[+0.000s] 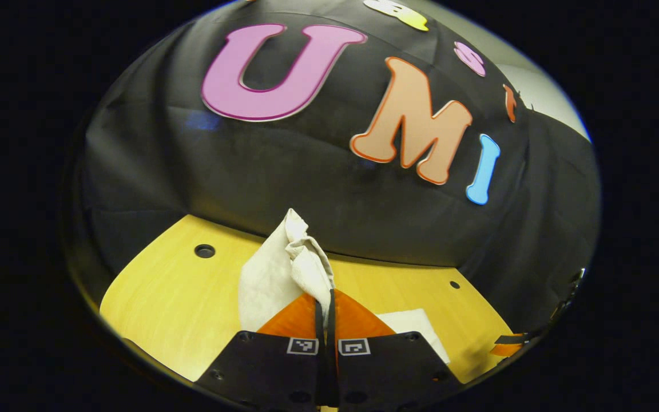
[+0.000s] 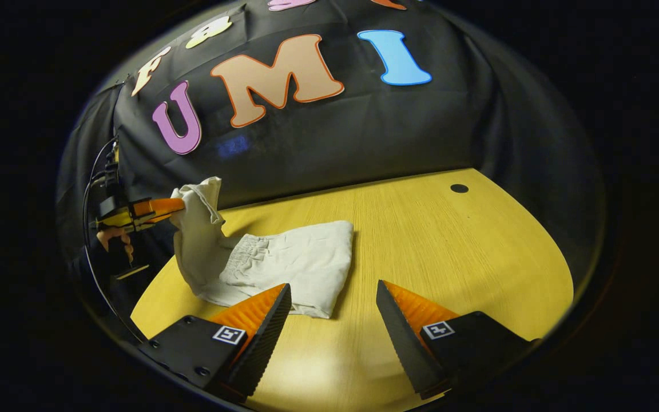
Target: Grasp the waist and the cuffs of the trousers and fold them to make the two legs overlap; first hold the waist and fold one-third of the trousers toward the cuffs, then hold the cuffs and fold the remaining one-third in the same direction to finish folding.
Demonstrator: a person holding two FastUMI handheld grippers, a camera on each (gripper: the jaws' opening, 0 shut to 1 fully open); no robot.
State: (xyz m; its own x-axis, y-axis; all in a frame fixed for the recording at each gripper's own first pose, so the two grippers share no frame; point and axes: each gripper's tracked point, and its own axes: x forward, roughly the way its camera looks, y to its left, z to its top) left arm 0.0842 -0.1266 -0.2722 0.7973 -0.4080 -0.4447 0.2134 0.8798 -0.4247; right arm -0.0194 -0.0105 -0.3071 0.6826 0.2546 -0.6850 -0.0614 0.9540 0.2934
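Bunching cream trousers (image 2: 284, 260), L gripper (image 1: 325, 297)-pinched

Black tool (image 2: 329, 320) bodies with square coded markers, screws.

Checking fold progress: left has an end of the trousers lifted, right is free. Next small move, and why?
Probably carry the left gripper, shut on the lifted end of the trousers, across the folded stack and lay it flat. The right gripper hovers open over the table, holding nothing.

Trousers (image 2: 284, 260) lie on desk (image 2: 449, 257), ahead-left of right tongs (image 2: 332, 312); one end raised at left tongs (image 1: 325, 306).
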